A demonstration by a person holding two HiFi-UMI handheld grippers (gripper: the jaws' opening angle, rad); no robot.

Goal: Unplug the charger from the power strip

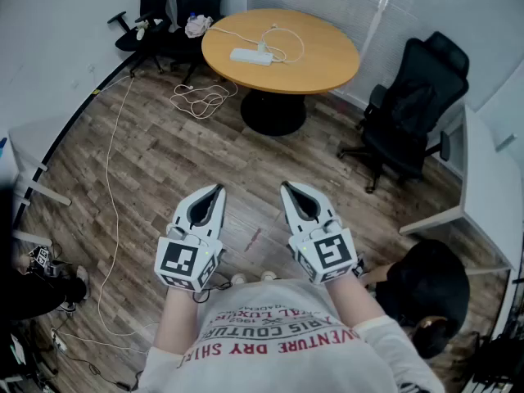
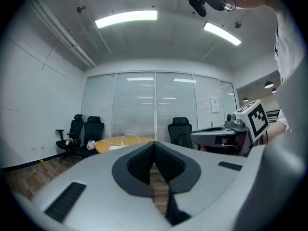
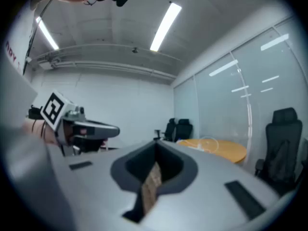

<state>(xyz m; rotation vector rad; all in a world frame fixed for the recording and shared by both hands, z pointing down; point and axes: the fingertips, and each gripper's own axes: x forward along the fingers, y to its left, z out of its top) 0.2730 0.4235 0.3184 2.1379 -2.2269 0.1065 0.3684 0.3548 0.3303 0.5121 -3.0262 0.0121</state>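
Note:
Far ahead, a white power strip (image 1: pixel 250 56) lies on a round wooden table (image 1: pixel 319 60). A white charger (image 1: pixel 264 47) is plugged into the strip's far end, and its cable loops across the tabletop. Both grippers are held level, close to my chest and well short of the table. My left gripper (image 1: pixel 218 190) has its jaw tips together with nothing between them. My right gripper (image 1: pixel 286 187) is shut the same way and holds nothing. In the left gripper view the table (image 2: pixel 126 142) sits beyond the shut tips (image 2: pixel 154 144). In the right gripper view the table (image 3: pixel 222 148) lies to the right of the tips (image 3: pixel 156 144).
Black office chairs stand behind the table (image 1: pixel 176 2) and at its right (image 1: pixel 413 109). A tangle of white cable (image 1: pixel 201 98) lies on the wood floor, and a long cord (image 1: pixel 113 187) runs down the left. A white desk (image 1: pixel 483 191) is at right, with a person's dark-haired head (image 1: pixel 426 289) near it.

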